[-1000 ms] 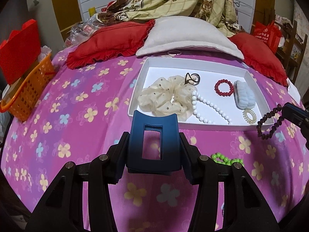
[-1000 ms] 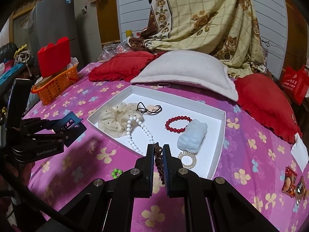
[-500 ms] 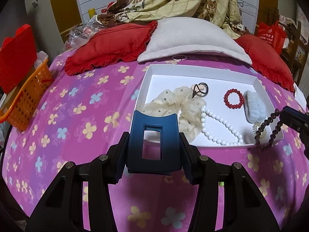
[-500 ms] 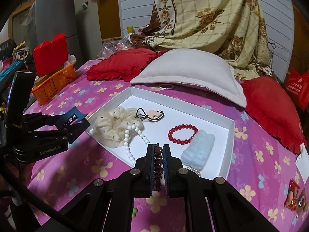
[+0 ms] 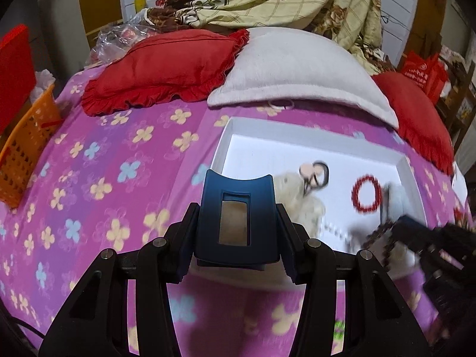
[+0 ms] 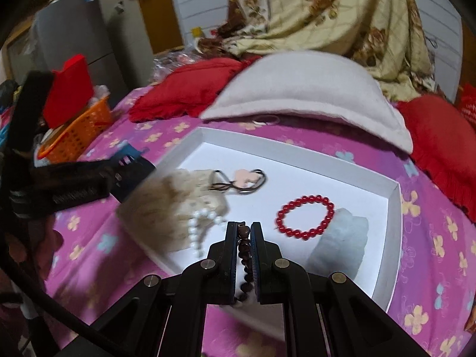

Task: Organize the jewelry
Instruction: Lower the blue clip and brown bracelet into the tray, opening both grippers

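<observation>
My left gripper (image 5: 238, 223) is shut on a dark blue hair claw clip (image 5: 238, 217), held above the near left corner of the white tray (image 5: 226, 136). My right gripper (image 6: 244, 232) is shut on a brown bead bracelet (image 6: 244, 253) that hangs over the tray's (image 6: 392, 238) near part. In the tray lie a cream scrunchie (image 6: 172, 205), a white pearl string (image 6: 202, 226), a black hair tie with a pink charm (image 6: 241, 181), a red bead bracelet (image 6: 305, 217) and a pale blue fluffy clip (image 6: 342, 244). The right gripper shows blurred at the right of the left wrist view (image 5: 395, 232).
The tray sits on a pink flowered bedspread (image 5: 104, 178). Red cushions (image 5: 166, 68) and a grey pillow (image 5: 297, 68) lie behind it. An orange basket (image 5: 26, 145) stands at the left edge. Green beads (image 5: 339, 325) lie on the bedspread near the tray's front.
Both grippers have moved forward toward the tray. The right gripper with the brown bracelet is now over the tray's inside; the left clip now overlaps the tray's near left corner.
</observation>
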Demonstrator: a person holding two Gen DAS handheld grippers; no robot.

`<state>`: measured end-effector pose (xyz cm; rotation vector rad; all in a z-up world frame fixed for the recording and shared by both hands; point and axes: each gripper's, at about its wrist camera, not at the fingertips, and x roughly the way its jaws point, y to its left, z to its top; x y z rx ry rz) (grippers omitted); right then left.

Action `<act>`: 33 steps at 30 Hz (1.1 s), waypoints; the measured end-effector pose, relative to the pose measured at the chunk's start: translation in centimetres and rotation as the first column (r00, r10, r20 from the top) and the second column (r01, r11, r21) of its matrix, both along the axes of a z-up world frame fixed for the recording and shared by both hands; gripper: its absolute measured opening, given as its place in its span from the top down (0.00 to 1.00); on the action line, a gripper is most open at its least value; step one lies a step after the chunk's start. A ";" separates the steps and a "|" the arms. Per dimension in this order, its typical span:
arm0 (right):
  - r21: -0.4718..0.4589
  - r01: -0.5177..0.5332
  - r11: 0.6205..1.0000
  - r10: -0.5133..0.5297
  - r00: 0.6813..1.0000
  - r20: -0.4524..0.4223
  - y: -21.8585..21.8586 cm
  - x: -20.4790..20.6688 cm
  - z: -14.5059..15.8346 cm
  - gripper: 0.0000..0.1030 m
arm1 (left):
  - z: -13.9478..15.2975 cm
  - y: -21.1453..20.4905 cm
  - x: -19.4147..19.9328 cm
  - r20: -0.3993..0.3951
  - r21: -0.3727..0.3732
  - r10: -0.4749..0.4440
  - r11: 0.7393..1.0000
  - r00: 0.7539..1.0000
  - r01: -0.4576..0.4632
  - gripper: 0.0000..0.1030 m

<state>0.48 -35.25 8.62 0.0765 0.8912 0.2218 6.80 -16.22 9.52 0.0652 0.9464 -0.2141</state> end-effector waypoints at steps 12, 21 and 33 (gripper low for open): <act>-0.111 0.052 0.992 -0.057 0.997 -0.046 -2.8 1.8 -3.4 0.92 | -2.7 -4.8 8.3 -0.072 -0.021 -0.019 1.000 0.997 0.017 0.53; -0.088 0.027 0.996 -0.032 0.998 -0.059 -3.0 1.3 -4.1 0.92 | -5.6 -6.3 10.2 -0.109 0.010 0.005 1.000 0.994 -0.004 0.54; 0.017 0.050 0.999 -0.049 0.997 -0.064 -3.3 0.3 -3.4 0.59 | -4.6 -5.6 9.1 -0.078 -0.031 0.022 0.999 0.997 -0.025 0.35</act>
